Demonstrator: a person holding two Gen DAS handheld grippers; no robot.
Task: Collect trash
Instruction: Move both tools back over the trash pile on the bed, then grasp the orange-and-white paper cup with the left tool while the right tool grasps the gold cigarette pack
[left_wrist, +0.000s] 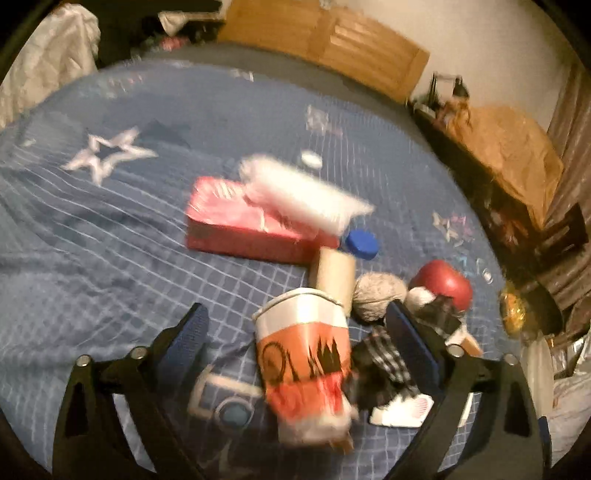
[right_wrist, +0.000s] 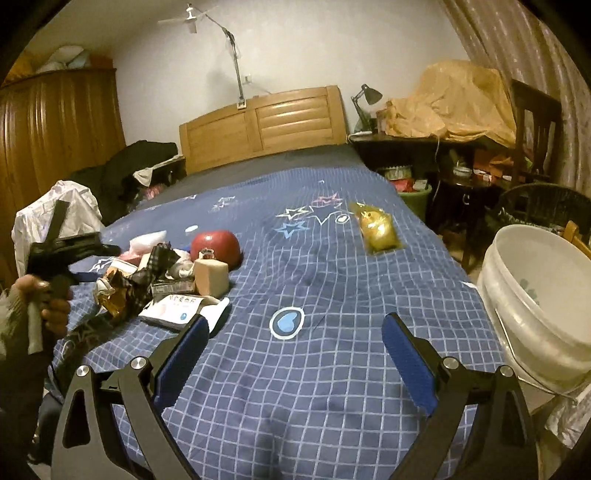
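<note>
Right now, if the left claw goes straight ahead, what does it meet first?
Probably the orange-and-white paper cup, lying tilted between the open fingers of the left claw. The cardboard tube lies behind it; blur leaves depth uncertain.

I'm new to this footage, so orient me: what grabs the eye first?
A heap of trash on the blue checked bedspread, led by an orange-and-white paper cup between the open left gripper fingers. A white bucket stands beside the bed, right of the open right gripper.

Both wrist views over bed (right_wrist: 314, 258)
</note>
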